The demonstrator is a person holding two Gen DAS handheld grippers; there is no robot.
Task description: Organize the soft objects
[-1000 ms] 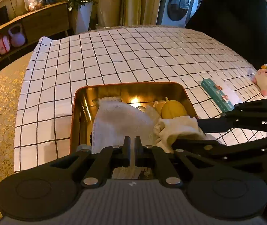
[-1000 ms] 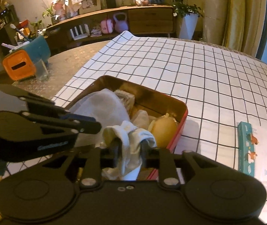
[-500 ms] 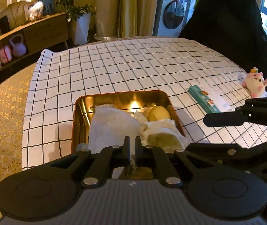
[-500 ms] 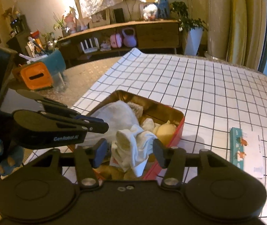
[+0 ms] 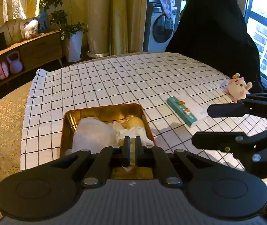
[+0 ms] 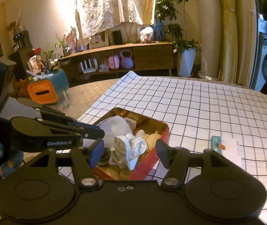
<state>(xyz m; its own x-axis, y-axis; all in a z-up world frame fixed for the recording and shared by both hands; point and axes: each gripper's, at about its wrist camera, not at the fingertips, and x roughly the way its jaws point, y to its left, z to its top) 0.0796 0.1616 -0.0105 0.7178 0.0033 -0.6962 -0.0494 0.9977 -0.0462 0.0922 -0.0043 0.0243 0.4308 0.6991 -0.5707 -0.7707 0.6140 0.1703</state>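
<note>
Left tool point(image 5: 132, 151) clenched with nothing gripped, right tool point(image 6: 129, 152) released, jaws just widened, nothing pressed by its pads, white cloth point(image 6: 131, 148) left crumpled in the red tin point(image 6: 163, 131) on the checked surface point(image 6: 208, 108), pink plush point(image 5: 238, 87) lying well apart.

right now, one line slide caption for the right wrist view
Open right gripper above a white cloth lying in the red tin on the checked tablecloth.
</note>
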